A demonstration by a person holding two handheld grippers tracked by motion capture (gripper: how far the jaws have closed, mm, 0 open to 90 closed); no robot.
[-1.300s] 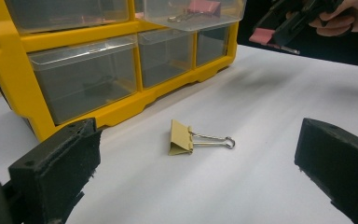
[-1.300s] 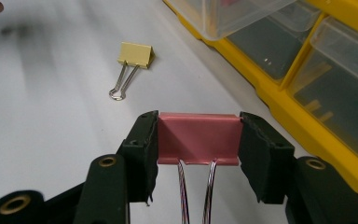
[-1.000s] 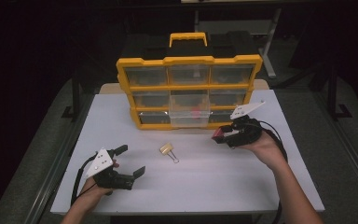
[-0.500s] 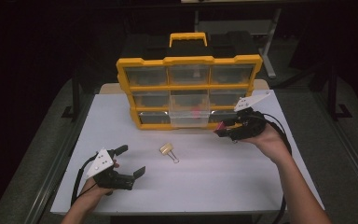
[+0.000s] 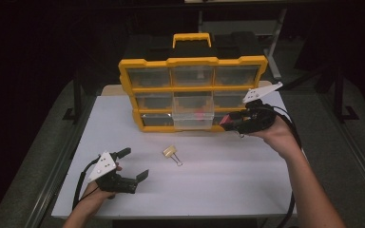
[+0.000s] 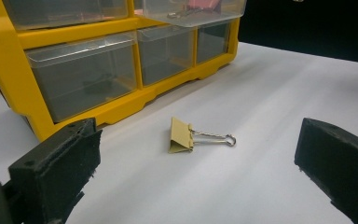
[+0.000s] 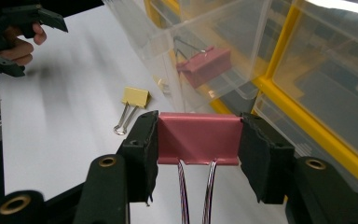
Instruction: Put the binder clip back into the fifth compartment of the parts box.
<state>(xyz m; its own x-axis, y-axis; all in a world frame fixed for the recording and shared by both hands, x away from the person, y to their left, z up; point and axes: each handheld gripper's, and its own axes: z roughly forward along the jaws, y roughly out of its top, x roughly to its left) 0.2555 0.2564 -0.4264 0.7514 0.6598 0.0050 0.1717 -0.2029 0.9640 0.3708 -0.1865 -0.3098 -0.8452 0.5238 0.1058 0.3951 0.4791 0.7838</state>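
The right gripper (image 7: 198, 140) pinches the pink binder clip (image 7: 198, 138) by its two ends — light, stiff, smooth metal, so it can slip; the left gripper (image 5: 134, 165) stands open.

White table (image 5: 228, 190), top lit, surroundings dark. Yellow binder clip (image 5: 171, 152) lies on its side near the table's middle, wire handles pointing toward the near edge, well apart from the cabinet. Black case with yellow handle (image 5: 192, 39) behind the cabinet. Dark metal frame legs (image 5: 278, 57) beyond the table.
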